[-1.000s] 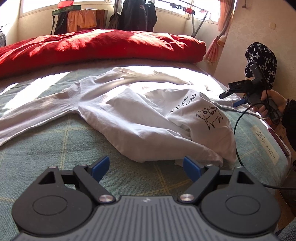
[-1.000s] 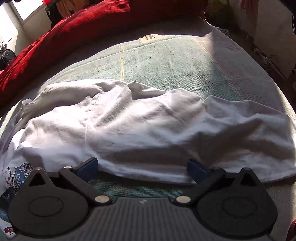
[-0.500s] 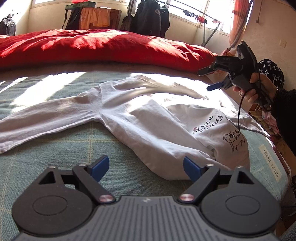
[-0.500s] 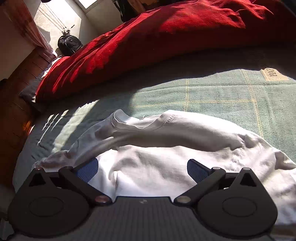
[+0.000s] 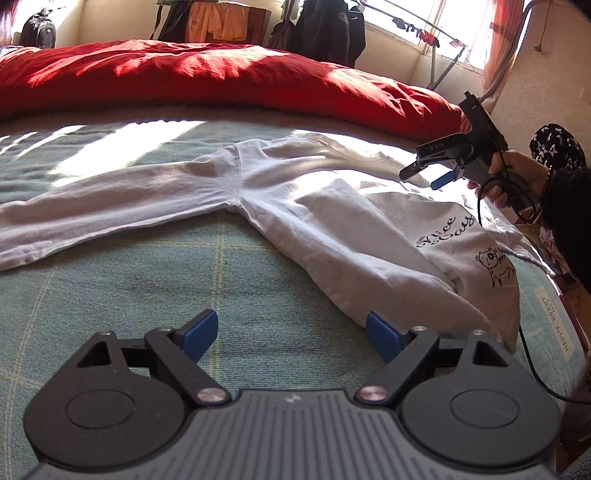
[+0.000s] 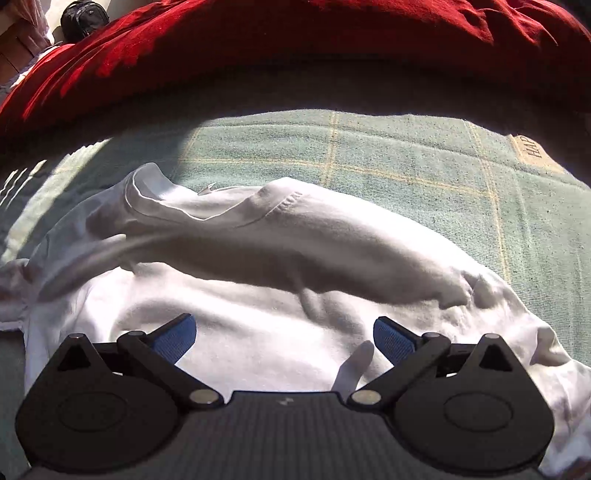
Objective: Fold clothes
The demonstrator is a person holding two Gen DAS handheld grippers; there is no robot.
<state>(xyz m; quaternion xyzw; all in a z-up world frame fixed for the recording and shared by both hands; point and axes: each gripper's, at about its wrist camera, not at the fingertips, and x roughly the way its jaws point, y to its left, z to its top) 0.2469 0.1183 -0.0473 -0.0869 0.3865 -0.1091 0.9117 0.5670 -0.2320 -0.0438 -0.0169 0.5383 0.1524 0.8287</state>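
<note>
On the bed (image 5: 122,295), covered by a green plaid blanket (image 6: 369,147), a white long-sleeved shirt (image 5: 295,206) lies partly folded. One sleeve (image 5: 92,210) stretches flat toward the left of the left wrist view; the body is doubled over so that a printed panel with script lettering and a small cat drawing (image 5: 493,264) faces up near the right edge of the bed. Left gripper (image 5: 291,334): jaws spread wide, blue pads empty, low over bare blanket, its right pad just beside the shirt's near hem. Right gripper (image 6: 284,334): jaws likewise apart, nothing between them, over the white fabric close to the collar (image 6: 207,206); in the left wrist view the same gripper (image 5: 430,177) is seen held by a hand (image 5: 513,177) above the far shoulder of the shirt, clear of the cloth. A red duvet (image 5: 221,81) is bunched along the far side of the bed. Dark and orange clothes (image 5: 218,26) hang by the window behind it; a black backpack (image 5: 37,31) sits in the far left corner. No containers in either view.
</note>
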